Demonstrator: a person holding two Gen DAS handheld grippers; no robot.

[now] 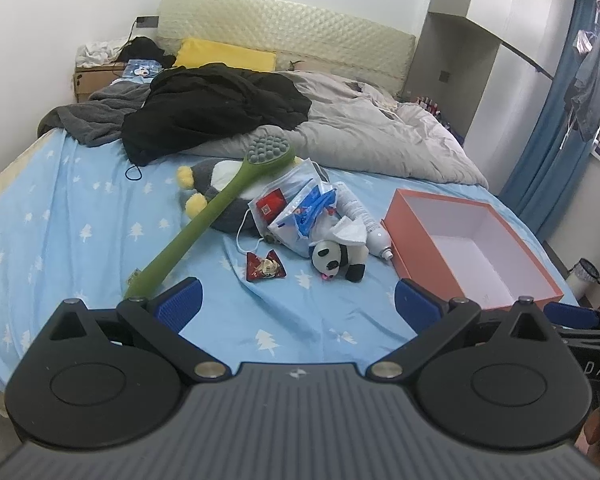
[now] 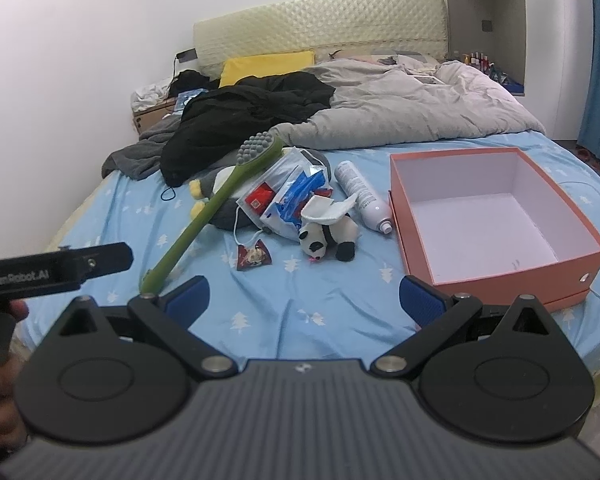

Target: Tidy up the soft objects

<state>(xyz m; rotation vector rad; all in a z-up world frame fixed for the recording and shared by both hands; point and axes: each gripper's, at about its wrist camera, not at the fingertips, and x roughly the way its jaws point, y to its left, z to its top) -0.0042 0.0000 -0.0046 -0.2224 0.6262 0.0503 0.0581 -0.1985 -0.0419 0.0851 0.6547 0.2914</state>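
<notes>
A small panda plush (image 1: 337, 258) (image 2: 327, 237) lies on the blue bed sheet (image 1: 80, 220) (image 2: 328, 292) beside an open empty orange box (image 1: 512, 236) (image 2: 556, 264). A grey penguin plush (image 1: 216, 188) (image 2: 220, 196) lies under a green long-handled brush (image 1: 204, 216) (image 2: 216, 200). My left gripper (image 1: 298, 306) is open and empty, above the sheet in front of the pile. My right gripper (image 2: 304, 300) is open and empty, near the box's front left corner.
A plastic bag of packets (image 1: 300, 204) (image 2: 288, 196), a white spray bottle (image 1: 364, 220) (image 2: 362, 196) and a red snack packet (image 1: 265, 267) (image 2: 254, 257) lie in the pile. A grey duvet (image 1: 360, 132) and black clothes (image 1: 212, 108) cover the bed's far half.
</notes>
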